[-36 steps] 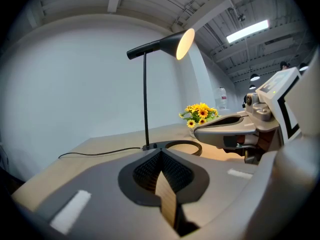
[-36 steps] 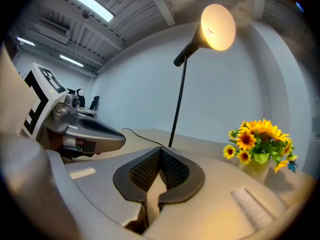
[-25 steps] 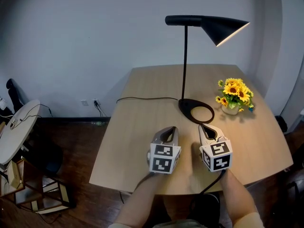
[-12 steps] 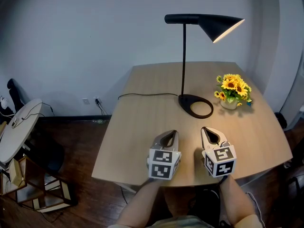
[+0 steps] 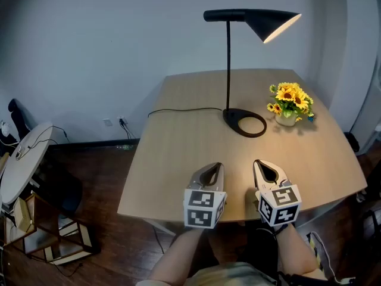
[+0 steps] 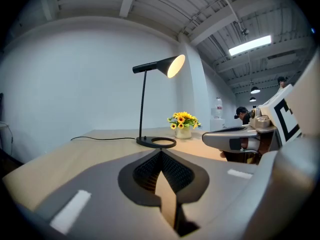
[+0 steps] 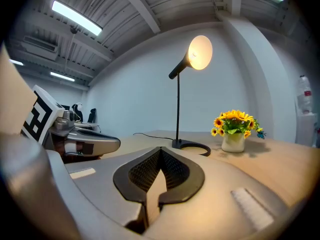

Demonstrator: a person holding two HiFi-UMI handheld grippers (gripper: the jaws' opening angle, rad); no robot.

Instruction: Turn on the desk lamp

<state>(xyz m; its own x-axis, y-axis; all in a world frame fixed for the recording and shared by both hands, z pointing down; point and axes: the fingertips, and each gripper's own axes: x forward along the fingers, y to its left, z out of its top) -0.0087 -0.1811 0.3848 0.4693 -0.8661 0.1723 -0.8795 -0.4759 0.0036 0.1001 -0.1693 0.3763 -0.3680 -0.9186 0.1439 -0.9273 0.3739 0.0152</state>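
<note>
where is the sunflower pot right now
In the head view the sunflower pot stands on the far right of the table, just right of the ring base of the desk lamp, not touching it.

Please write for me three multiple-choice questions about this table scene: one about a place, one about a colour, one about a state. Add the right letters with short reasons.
1. Where does the sunflower pot stand?
A. inside the ring of the lamp base
B. beside the lamp base, on the side away from the cable
C. on the floor

2. What colour is the desk lamp?
A. white
B. black
C. red

3. What is the state of the desk lamp?
A. lit
B. unlit
C. lying on its side

Answers: B, the pot stands on the table, apart from the base; B, its arm, stem and base are all black; A, the inside of the shade glows.
</note>
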